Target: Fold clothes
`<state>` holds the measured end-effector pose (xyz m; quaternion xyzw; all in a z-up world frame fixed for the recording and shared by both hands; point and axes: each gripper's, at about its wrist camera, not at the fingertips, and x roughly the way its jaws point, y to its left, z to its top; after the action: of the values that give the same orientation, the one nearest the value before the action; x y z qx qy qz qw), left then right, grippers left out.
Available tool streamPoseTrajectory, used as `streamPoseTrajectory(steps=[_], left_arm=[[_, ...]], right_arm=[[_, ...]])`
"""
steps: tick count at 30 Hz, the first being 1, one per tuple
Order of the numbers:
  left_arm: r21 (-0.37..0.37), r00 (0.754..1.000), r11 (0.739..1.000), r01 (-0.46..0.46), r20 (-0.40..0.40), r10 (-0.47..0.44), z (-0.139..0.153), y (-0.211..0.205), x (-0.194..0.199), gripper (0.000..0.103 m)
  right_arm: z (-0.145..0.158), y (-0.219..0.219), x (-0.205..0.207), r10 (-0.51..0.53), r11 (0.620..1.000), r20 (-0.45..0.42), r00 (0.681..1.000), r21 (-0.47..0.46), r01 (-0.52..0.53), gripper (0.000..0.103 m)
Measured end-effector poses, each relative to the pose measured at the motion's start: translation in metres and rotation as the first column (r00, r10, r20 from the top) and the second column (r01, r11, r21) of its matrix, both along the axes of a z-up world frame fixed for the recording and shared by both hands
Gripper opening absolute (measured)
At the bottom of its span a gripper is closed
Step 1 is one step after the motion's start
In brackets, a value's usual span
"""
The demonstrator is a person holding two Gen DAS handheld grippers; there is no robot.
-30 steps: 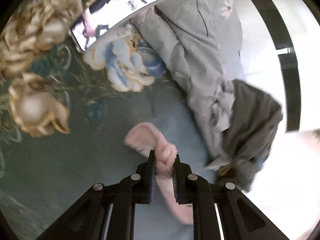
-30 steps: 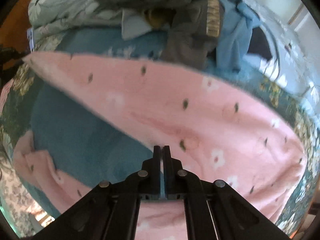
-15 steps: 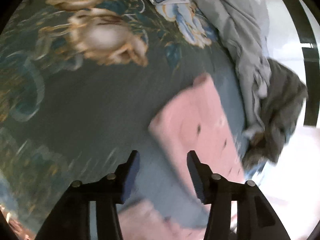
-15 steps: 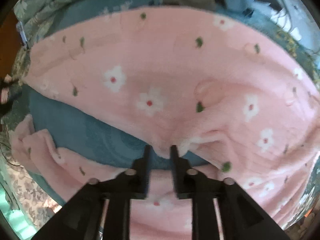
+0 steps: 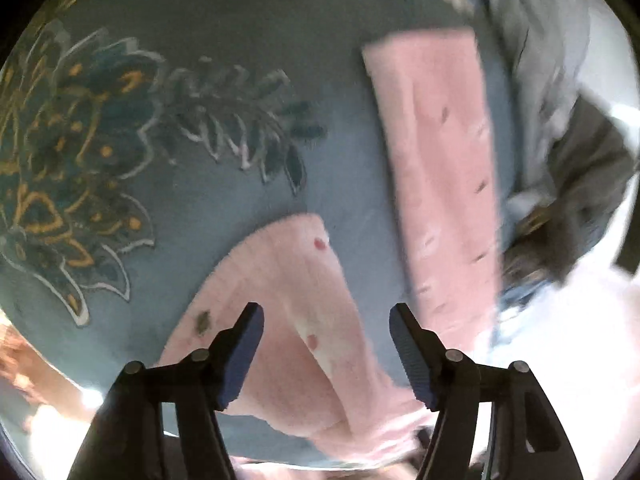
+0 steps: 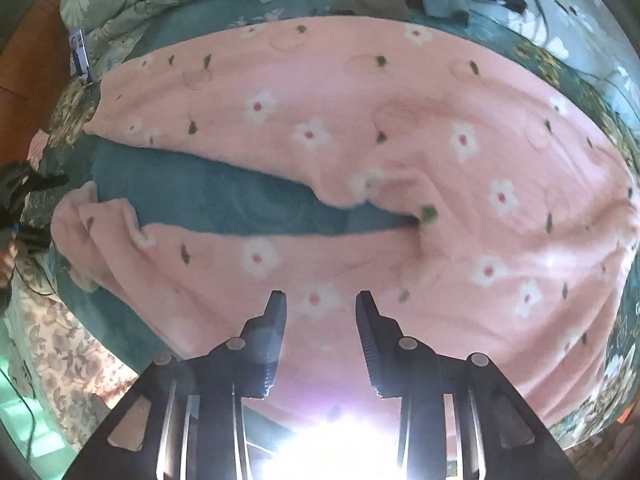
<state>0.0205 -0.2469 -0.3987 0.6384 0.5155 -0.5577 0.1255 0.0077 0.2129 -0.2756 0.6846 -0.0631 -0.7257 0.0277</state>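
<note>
I am holding both grippers with fingers apart, gripping nothing: left gripper [image 5: 326, 326] and right gripper [image 6: 321, 310] are hovering above the pink floral garment [image 6: 360, 128], which is lying spread across the blue bedspread [image 5: 240, 40].

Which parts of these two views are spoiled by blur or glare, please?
Left wrist view: motion blur smears the far leg of the pink trousers and the grey clothes pile; lower right corner overexposed. Right wrist view: mostly sharp, but white glare blooms at the bottom between the fingers.
</note>
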Motion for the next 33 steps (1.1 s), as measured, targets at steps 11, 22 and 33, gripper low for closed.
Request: streamPoseTrajectory(steps=[11, 22, 33], left_arm=[[-0.167, 0.93, 0.986, 0.001, -0.363, -0.062, 0.12, 0.01, -0.013, 0.004], [-0.252, 0.948, 0.934, -0.252, -0.258, 0.186, 0.042, -0.046, 0.108, 0.004], [-0.181, 0.879, 0.869, -0.461, -0.224, 0.42, 0.015, -0.058, 0.173, 0.004]], right_arm=[[0.016, 0.023, 0.035, -0.066, 0.997, -0.024, 0.998, 0.033, 0.067, 0.037], [-0.011, 0.022, 0.058, -0.108, 0.994, 0.019, 0.994, 0.003, 0.108, 0.037], [-0.024, 0.105, 0.132, -0.452, 0.891, 0.067, 0.89, -0.008, 0.453, 0.037]])
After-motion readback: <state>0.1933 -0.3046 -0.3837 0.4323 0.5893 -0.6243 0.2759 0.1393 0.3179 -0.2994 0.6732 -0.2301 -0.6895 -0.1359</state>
